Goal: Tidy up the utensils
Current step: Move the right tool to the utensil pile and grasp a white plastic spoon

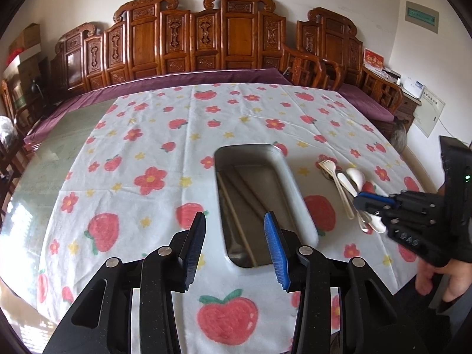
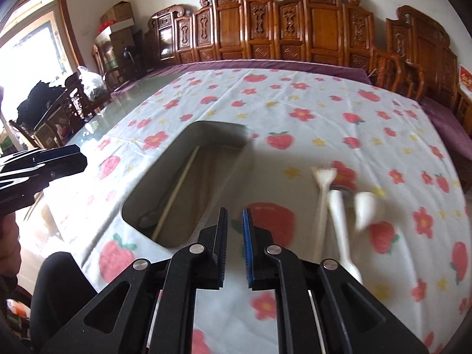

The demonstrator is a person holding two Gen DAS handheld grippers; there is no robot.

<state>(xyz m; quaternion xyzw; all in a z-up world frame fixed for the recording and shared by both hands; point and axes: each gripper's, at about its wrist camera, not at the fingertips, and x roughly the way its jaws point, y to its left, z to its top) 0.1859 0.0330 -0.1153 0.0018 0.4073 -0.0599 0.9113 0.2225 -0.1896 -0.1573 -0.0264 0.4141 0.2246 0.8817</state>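
We see the right gripper [image 2: 235,221], jaws a narrow gap apart and empty, above the strawberry-print tablecloth [image 2: 309,109]. A metal tray [image 2: 188,177] (one chopstick [image 2: 177,190] inside) lies left of blurred white utensils [image 2: 339,206].

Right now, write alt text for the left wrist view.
A rectangular metal tray holding a chopstick sits on a strawberry-print tablecloth, with the open left claw empty just before it. To the tray's right, the right claw hovers over a pile of white plastic utensils.

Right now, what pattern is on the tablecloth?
White tablecloth printed with red strawberries, red flowers and small yellow stars; sharpest in the left wrist view.
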